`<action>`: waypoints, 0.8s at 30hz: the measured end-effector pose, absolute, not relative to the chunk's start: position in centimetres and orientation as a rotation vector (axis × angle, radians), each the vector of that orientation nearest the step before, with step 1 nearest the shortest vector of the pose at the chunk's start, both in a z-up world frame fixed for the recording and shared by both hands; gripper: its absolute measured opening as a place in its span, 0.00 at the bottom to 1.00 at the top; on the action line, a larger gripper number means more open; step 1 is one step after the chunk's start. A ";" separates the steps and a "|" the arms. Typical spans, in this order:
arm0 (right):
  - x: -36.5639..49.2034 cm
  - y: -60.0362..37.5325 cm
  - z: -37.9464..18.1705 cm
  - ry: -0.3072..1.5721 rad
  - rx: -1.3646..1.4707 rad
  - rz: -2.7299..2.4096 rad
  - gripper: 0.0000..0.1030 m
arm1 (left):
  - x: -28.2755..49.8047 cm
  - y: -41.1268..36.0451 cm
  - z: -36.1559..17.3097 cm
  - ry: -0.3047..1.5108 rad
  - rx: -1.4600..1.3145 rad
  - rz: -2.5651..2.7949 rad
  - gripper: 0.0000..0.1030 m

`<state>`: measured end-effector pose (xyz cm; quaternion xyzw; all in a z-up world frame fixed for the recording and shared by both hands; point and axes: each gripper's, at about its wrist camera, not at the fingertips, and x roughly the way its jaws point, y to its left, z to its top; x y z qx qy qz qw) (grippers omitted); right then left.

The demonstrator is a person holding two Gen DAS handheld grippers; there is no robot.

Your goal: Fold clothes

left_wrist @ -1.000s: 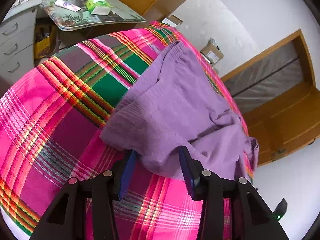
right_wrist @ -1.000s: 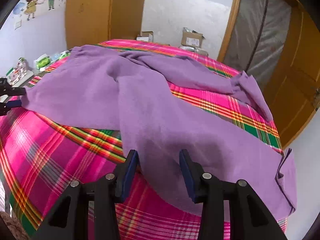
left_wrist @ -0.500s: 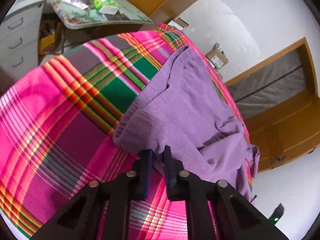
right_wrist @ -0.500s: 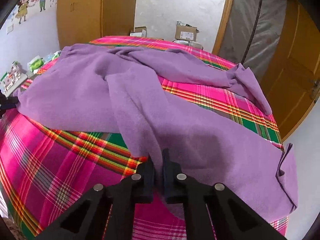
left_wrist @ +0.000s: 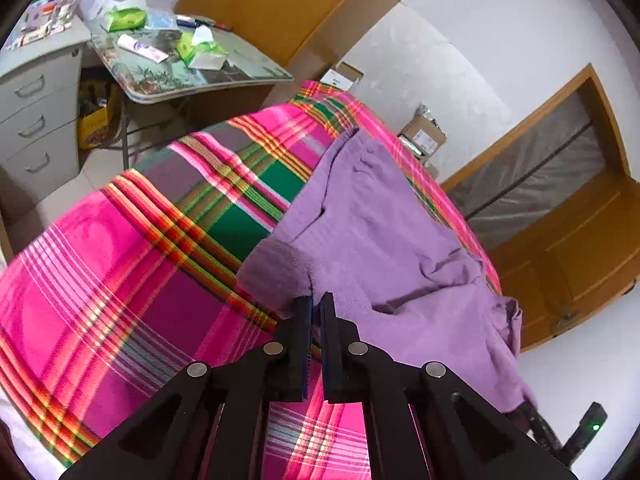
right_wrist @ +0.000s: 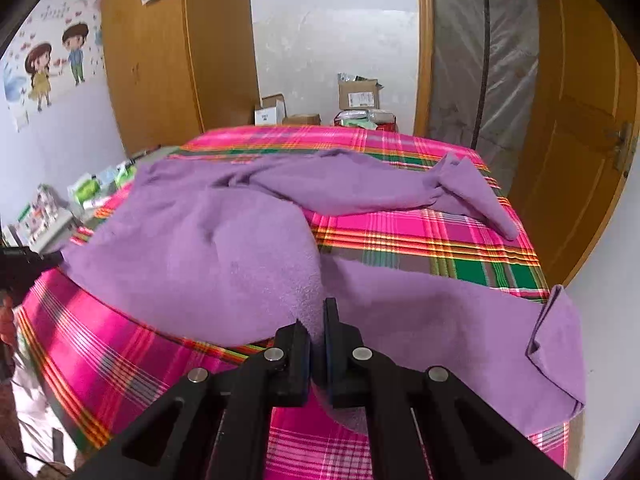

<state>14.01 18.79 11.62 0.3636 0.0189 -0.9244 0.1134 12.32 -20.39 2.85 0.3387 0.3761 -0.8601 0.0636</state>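
Observation:
A pair of purple fleece trousers lies spread on a bed with a pink plaid sheet. It also shows in the left wrist view. My left gripper is shut on the trousers' near waist corner and lifts it a little off the sheet. My right gripper is shut on the near edge of the trousers where the near leg begins, and the cloth bulges up in front of it. The far leg lies across the bed behind.
A cluttered side table and a grey drawer unit stand left of the bed. Cardboard boxes sit beyond the bed's far end. A wooden door is on the right. The other gripper's tip shows at the left edge.
Both grippers went from open around the trousers' edge to shut on it. Both have since lifted, raising the cloth off the sheet.

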 end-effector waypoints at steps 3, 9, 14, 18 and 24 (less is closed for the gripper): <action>14.6 19.0 12.0 0.037 1.064 -2.697 0.05 | 12.8 -20.7 3.4 1.116 0.991 -2.603 0.04; 16.1 18.9 11.4 0.044 1.105 -2.650 0.05 | 13.8 -21.1 3.8 1.082 0.961 -2.599 0.02; 16.5 19.2 9.9 0.065 1.172 -2.647 0.05 | 14.1 -21.5 2.7 1.061 1.017 -2.558 0.02; 16.9 19.4 9.8 0.086 1.177 -2.669 0.05 | 14.1 -21.6 1.7 1.079 1.062 -2.531 0.04; 17.6 20.3 9.5 0.089 1.202 -2.689 0.05 | 14.0 -22.1 1.3 1.196 1.067 -2.529 0.24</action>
